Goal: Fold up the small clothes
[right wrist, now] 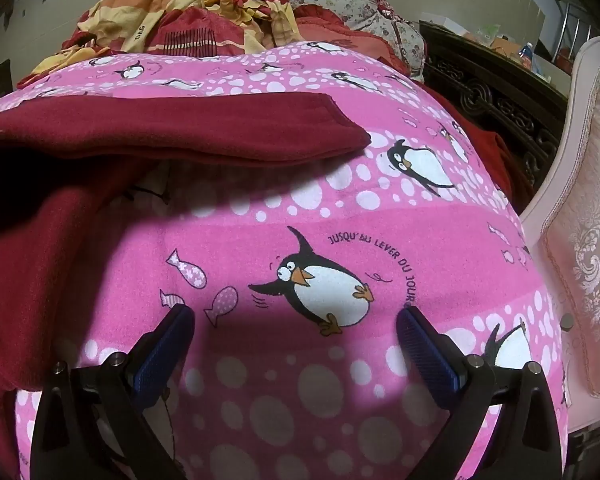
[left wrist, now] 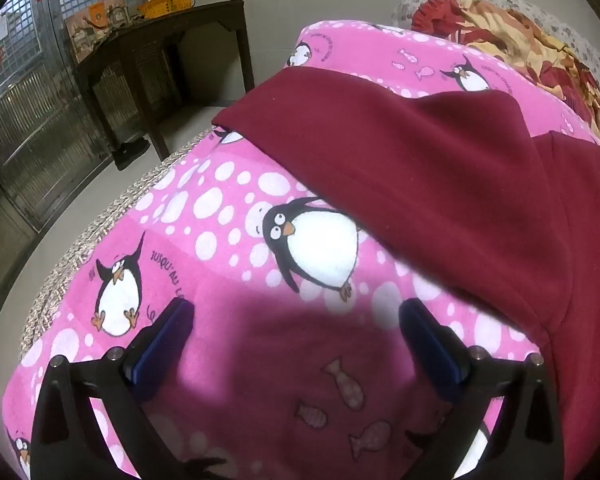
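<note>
A dark red fleece garment [left wrist: 452, 184] lies spread on a pink penguin-print blanket [left wrist: 228, 216]. In the left wrist view it fills the right and upper middle, with a sleeve running toward the upper left. My left gripper [left wrist: 296, 312] is open above bare blanket, just left of the garment's edge, nothing between its blue pads. In the right wrist view the same garment [right wrist: 60, 208] covers the left side, its sleeve [right wrist: 204, 132] stretching right. My right gripper [right wrist: 296, 316] is open over the blanket [right wrist: 380, 216], right of the garment, holding nothing.
A heap of red and yellow bedding [right wrist: 188, 28] lies at the far end of the bed. A dark wooden table [left wrist: 164, 56] with a yellow basket [left wrist: 166, 2] stands beyond the bed's left edge. A pink upholstered headboard or chair [right wrist: 580, 240] flanks the right side.
</note>
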Demonstrator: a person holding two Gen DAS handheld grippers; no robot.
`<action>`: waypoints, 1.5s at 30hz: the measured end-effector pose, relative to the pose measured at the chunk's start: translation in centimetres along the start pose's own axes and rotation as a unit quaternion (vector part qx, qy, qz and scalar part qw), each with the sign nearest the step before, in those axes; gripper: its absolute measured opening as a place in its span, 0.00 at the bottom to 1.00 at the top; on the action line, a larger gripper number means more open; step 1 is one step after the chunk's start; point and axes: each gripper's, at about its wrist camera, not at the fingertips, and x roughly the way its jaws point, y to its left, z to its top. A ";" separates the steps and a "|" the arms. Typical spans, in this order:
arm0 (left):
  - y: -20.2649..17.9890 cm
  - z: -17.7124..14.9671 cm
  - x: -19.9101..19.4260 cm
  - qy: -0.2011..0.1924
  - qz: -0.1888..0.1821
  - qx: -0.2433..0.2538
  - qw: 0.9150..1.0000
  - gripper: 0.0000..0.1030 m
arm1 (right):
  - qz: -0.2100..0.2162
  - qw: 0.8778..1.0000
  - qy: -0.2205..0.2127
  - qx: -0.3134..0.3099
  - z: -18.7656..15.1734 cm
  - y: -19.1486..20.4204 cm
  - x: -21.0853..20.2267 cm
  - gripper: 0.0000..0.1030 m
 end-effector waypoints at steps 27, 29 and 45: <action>-8.2 -2.6 -15.1 -0.031 -0.103 0.100 0.989 1.00 | 0.215 0.976 0.000 -0.027 -1.5 8.2 -22.1 1.00; -8.8 -2.5 -15.8 -0.039 -0.105 0.103 0.988 1.00 | 0.230 0.973 -0.006 -0.031 -1.2 10.3 -22.3 1.00; -11.1 -2.8 -16.9 -0.047 -0.116 0.121 0.985 1.00 | 0.224 0.974 -0.018 -0.013 1.0 14.0 -20.5 1.00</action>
